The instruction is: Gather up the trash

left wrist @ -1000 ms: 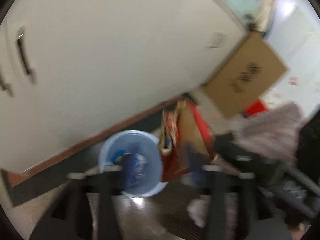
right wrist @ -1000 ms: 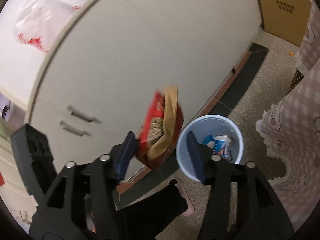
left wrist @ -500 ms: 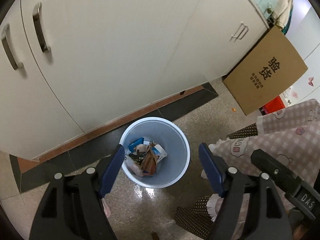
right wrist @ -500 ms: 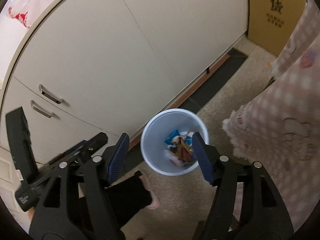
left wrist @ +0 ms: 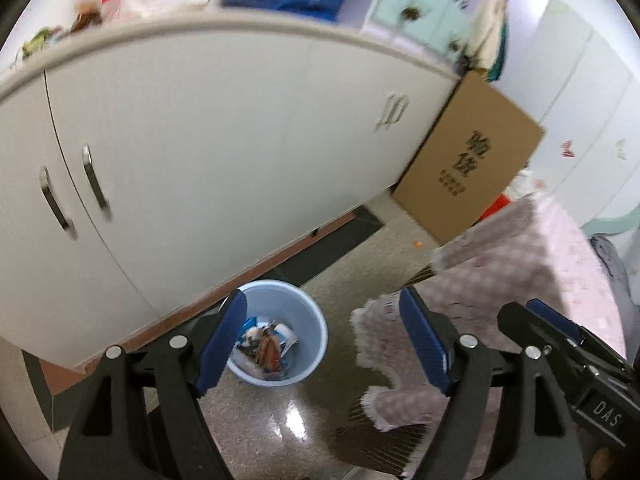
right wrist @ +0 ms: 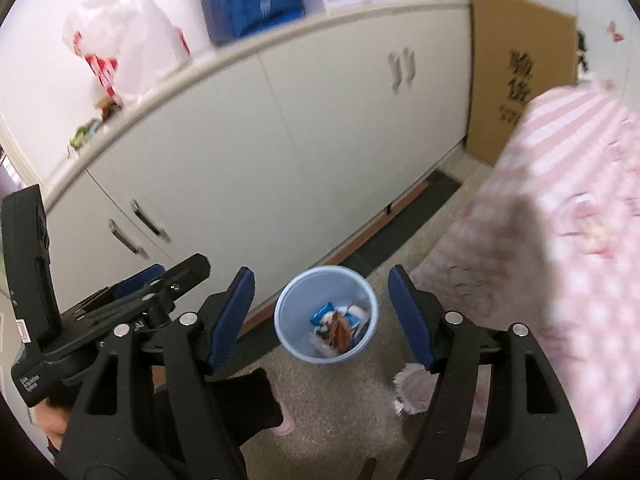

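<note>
The left tongs (left wrist: 324, 340) stand released, nothing between their blue pads (left wrist: 222, 344), and look down past them at a pale blue bin (left wrist: 316, 316) on the speckled floor (left wrist: 288, 420). The right tongs (right wrist: 322, 314) are also released and empty; their jaws have just been opening wider. From the right wrist view the bin (right wrist: 290, 320) shows in the gap between the pads (right wrist: 234, 314).

The trash (right wrist: 338, 328) lies inside the bin: crumpled wrappers in blue, white and reddish brown, heaped at the bottom. In the left wrist view the same heap (left wrist: 266, 348) sits below the rim.

The bin stands just beside a long white cabinet (left wrist: 208, 152) with paired metal handles (left wrist: 94, 184). On the counter (right wrist: 256, 46) above it rest a white plastic bag (right wrist: 120, 48) with red print and a blue bag (right wrist: 252, 0). A cardboard box (left wrist: 468, 168) with black print leans at the far end of the cabinet. A bed under a pink checked cover (right wrist: 560, 220) fills the right side, its fringed edge (left wrist: 384, 344) hanging near the bin. The left tongs' body (right wrist: 100, 308) shows at the left of the right wrist view. A person's slippered foot (right wrist: 284, 424) is on the floor near the bin.
</note>
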A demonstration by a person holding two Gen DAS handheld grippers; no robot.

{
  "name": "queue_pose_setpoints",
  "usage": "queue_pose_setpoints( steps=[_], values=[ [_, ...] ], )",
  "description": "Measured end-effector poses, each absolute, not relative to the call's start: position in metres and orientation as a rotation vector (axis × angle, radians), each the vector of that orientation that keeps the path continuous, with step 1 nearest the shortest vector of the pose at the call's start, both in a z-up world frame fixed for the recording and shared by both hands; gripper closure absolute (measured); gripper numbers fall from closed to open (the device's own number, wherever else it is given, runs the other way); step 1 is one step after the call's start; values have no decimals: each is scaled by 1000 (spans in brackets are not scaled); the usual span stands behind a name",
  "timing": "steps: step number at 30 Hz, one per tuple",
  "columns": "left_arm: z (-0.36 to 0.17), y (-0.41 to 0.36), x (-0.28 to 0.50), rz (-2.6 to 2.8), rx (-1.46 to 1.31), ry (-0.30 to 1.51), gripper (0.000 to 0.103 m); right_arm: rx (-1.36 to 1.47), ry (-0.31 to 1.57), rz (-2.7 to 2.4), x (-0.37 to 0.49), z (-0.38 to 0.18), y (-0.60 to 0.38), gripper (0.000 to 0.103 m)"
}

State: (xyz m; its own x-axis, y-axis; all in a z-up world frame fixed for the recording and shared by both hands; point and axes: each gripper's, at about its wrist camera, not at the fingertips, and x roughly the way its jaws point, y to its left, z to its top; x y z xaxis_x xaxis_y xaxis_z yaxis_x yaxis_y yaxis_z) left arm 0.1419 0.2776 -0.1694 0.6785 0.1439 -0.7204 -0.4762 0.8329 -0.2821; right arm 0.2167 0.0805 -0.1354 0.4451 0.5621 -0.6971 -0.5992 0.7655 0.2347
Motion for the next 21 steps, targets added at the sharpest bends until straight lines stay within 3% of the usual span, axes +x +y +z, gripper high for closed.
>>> queue_pose_setpoints(
  steps=[13, 21],
  values=[
    [-37, 156, 76, 248, -297, 527, 16, 90, 539, 538, 128, -25, -65, 20],
    [9, 85, 33, 168, -192, 416, 12, 118, 365, 386, 56, 19, -138, 14]
  ],
)
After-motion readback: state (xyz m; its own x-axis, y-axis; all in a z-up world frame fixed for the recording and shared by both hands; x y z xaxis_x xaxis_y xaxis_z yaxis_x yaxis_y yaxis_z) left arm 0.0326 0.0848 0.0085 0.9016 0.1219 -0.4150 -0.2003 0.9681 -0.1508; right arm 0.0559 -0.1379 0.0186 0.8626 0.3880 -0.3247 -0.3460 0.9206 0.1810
